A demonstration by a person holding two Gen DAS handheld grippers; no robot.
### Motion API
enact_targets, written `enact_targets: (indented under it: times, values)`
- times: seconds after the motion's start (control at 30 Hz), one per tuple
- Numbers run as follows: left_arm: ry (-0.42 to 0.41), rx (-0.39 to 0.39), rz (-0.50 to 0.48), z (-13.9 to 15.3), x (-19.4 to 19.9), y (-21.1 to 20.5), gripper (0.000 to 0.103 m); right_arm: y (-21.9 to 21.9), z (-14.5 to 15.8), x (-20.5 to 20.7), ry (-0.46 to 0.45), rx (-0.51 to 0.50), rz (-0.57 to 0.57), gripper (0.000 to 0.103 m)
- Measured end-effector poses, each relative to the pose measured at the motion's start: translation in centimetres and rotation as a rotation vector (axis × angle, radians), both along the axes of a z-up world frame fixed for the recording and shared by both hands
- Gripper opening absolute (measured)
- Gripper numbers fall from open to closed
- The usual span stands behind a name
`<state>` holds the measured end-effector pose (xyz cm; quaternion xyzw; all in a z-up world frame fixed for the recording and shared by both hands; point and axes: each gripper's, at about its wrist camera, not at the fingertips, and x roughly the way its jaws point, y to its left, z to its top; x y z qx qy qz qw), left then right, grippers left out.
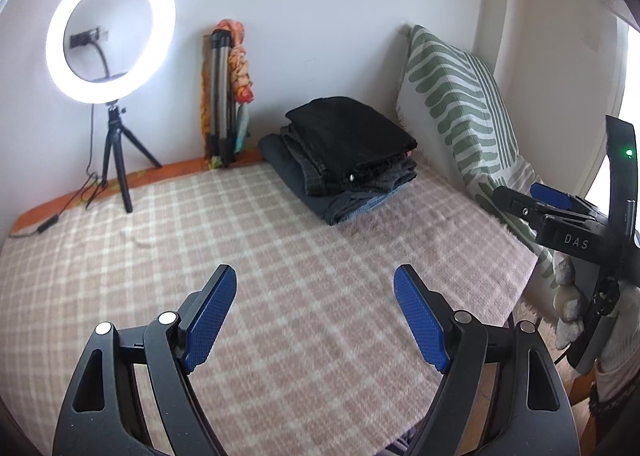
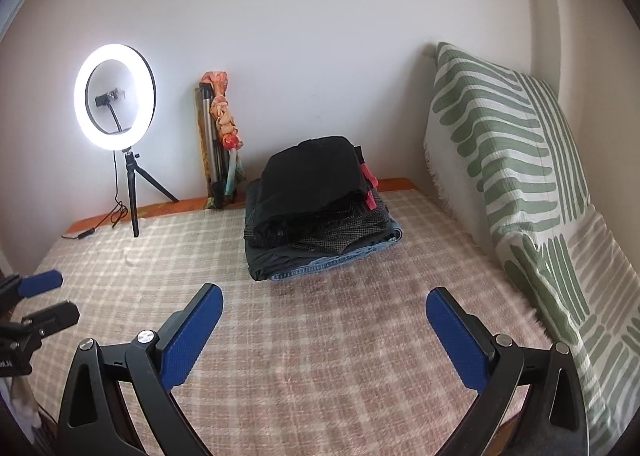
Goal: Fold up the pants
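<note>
Folded pants (image 2: 320, 216) in a neat stack (black pair on top) on the checked blanket (image 2: 320, 356)

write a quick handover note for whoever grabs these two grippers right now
Left gripper: open, empty, above the pink checked blanket.
Right gripper: open, empty, above the same blanket.
Stack of folded pants, black pair on top, sits at the far side of the bed, between the lit ring light on its small tripod and the green-striped white cushion.
Done: everything in the stack looks folded.
Left: no unfolded pants in view; check for more outside the frame.
</note>
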<state>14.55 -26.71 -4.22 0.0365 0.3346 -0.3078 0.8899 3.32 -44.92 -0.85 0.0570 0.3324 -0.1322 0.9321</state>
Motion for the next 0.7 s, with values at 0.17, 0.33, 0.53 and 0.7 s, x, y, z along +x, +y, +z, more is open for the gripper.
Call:
enact_targets:
  times: [0.17,0.33,0.53,0.7]
  values:
    - [0.005,0.0,0.046,-0.8,-0.9,1.1,0.081,1.4,0.2,-1.4,-0.021,-0.026,-0.009,0.103]
    - [0.006,0.019,0.086,-1.5,-1.4,1.7,0.083,2.5,0.3,-2.0,-0.027,-0.003,0.012,0.103]
    - [0.007,-0.005,0.118,-1.6,-1.8,3.0,0.089,2.9,0.0,-2.5,-0.034,0.017,-0.005,0.103]
    - [-0.05,0.045,0.162,-1.2,-2.2,3.2,0.103,3.4,-0.2,-2.7,-0.033,-0.004,-0.014,0.103]
